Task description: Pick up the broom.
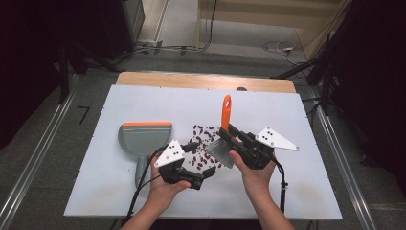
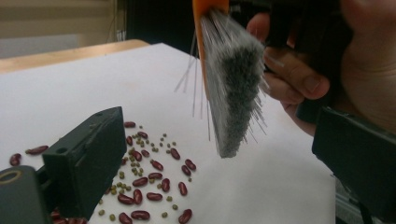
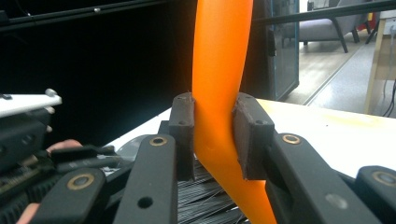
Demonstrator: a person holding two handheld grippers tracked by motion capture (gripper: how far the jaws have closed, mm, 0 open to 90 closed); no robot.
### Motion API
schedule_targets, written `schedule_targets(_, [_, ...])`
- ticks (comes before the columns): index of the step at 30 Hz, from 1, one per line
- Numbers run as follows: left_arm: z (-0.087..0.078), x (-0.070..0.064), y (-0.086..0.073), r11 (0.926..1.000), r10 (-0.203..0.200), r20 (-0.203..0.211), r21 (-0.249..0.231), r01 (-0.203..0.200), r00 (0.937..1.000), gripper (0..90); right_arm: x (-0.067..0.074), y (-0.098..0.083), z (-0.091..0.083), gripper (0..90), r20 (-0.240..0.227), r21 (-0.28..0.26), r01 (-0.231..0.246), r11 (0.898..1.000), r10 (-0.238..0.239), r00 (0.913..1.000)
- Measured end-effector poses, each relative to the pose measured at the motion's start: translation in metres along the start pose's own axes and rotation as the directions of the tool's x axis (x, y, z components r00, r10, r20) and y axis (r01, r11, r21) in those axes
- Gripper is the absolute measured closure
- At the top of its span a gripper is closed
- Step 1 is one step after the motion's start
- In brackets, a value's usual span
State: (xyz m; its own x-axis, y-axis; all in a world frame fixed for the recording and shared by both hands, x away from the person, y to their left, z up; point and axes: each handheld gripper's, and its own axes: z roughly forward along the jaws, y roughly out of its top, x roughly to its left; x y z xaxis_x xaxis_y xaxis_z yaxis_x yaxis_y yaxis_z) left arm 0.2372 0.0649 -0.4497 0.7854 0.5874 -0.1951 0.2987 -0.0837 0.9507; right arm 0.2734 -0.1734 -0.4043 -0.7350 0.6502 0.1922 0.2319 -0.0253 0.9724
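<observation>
Beans (image 1: 202, 143) lie scattered mid-table in the high view, with the dustpan (image 1: 143, 139) flat just to their left; the right gripper (image 1: 229, 132) holds the brush (image 1: 223, 129) tilted above the heap, and the left gripper (image 1: 203, 173) hovers at the near edge with nothing between its jaws. In the left gripper view, the jaws stand apart over the beans while the bristles (image 2: 233, 88) hang clear of the table. In the right gripper view, both pads are clamped on the orange handle (image 3: 217, 93). Sweeping seems about to start: next, lower the bristles and fetch the dustpan.
</observation>
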Motion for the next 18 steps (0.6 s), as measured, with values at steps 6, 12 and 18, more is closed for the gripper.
schedule_targets(6, [0.012,-0.008,-0.001,0.9988,-0.009,-0.045,0.048,0.012,0.9989,15.6,0.012,-0.001,0.003,69.8,-0.014,-0.003,0.010,1.000,-0.010,0.9999])
schedule_targets(12, [0.018,-0.011,-0.003,0.9969,0.005,-0.057,0.078,0.000,0.9984,40.0,0.023,-0.002,0.004,69.7,-0.027,-0.015,0.018,1.000,-0.018,0.9995])
schedule_targets(18, [0.015,-0.009,-0.003,0.9976,0.010,-0.006,0.069,-0.009,0.9999,70.3,0.028,-0.001,0.003,69.7,-0.018,-0.033,0.022,0.999,-0.023,0.9996])
